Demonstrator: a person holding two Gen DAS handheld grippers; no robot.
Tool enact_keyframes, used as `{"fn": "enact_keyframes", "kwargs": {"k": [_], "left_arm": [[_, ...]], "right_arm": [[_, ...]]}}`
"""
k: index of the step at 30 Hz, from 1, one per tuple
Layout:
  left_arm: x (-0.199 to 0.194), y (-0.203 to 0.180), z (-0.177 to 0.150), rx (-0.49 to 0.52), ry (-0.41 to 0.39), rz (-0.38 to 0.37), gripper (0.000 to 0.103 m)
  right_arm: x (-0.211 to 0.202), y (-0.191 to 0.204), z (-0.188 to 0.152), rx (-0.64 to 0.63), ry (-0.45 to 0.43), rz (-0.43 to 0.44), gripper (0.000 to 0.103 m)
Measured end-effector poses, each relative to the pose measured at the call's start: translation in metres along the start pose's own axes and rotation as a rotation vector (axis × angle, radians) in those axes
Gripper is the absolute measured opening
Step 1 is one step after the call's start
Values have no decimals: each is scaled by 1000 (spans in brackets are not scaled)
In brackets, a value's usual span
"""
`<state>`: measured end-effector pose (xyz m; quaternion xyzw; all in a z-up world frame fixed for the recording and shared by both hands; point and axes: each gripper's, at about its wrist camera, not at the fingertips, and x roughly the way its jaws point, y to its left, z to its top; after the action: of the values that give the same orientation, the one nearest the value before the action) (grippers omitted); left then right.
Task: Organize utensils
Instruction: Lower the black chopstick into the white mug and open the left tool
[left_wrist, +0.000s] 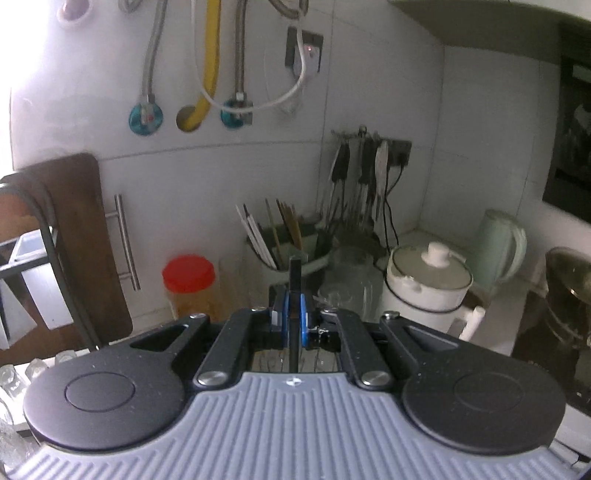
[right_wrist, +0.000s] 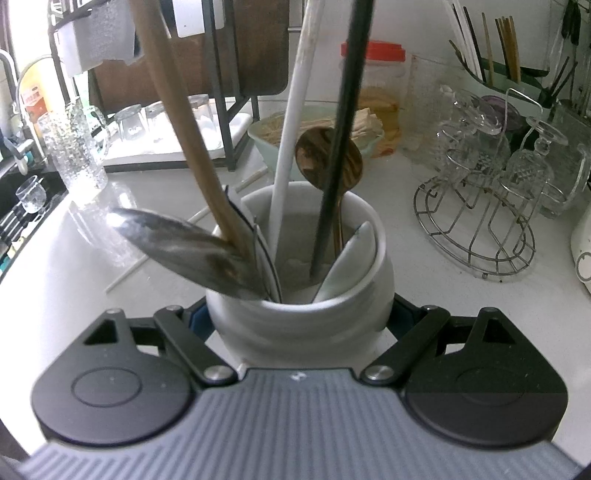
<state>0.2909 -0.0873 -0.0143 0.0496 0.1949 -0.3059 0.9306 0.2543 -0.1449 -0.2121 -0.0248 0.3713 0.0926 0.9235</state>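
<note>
Closest in the right wrist view, the right gripper (right_wrist: 297, 325) has its jaws spread wide around a white ceramic utensil crock (right_wrist: 299, 314), 1 finger on each side of its body; whether the pads press the wall cannot be told, since the crock hides the contact. The crock stands on the white countertop (right_wrist: 74, 295) and holds several utensils: a metal spoon (right_wrist: 184, 247) with a tan handle leaning out to the left, a white handle (right_wrist: 291, 122), a wooden spoon (right_wrist: 328, 160) with its bowl upward, and a black stick (right_wrist: 338, 147) whose lower end sits inside the crock. Beyond it lie 2 white chopsticks (right_wrist: 199, 218) on the counter, then a pale green bowl (right_wrist: 269, 136), a red-lidded jar (right_wrist: 376, 88) and, to the right, a wire rack (right_wrist: 476, 210) carrying upturned glasses.

In the left wrist view, the left gripper (left_wrist: 291, 325) has its jaws nearly together, pinching a thin black stick (left_wrist: 294, 288) that stands upright between the blue pads (left_wrist: 303, 321). Farther back, against the tiled wall (left_wrist: 221, 177), a chopstick holder (left_wrist: 295, 251) stands full of chopsticks, with a white lidded pot (left_wrist: 424, 291) to its right and utensils hanging (left_wrist: 354, 173) from a rail in the corner.
</note>
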Motion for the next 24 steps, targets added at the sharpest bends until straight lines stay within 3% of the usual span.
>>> {"fn": "enact_keyframes", "kwargs": {"k": [7,12,24], "left_arm": [[5,-4,-12,18,85,4,7],[12,-5,-4,-4,266,-7,7],[26,5,-3,-106,547,-82,11]], "right_arm": [[0,-1,0,-2,-2,3,92],[0,-1,0,-9,1,12,91],[2,-2,3,-23,20,17,91]]}}
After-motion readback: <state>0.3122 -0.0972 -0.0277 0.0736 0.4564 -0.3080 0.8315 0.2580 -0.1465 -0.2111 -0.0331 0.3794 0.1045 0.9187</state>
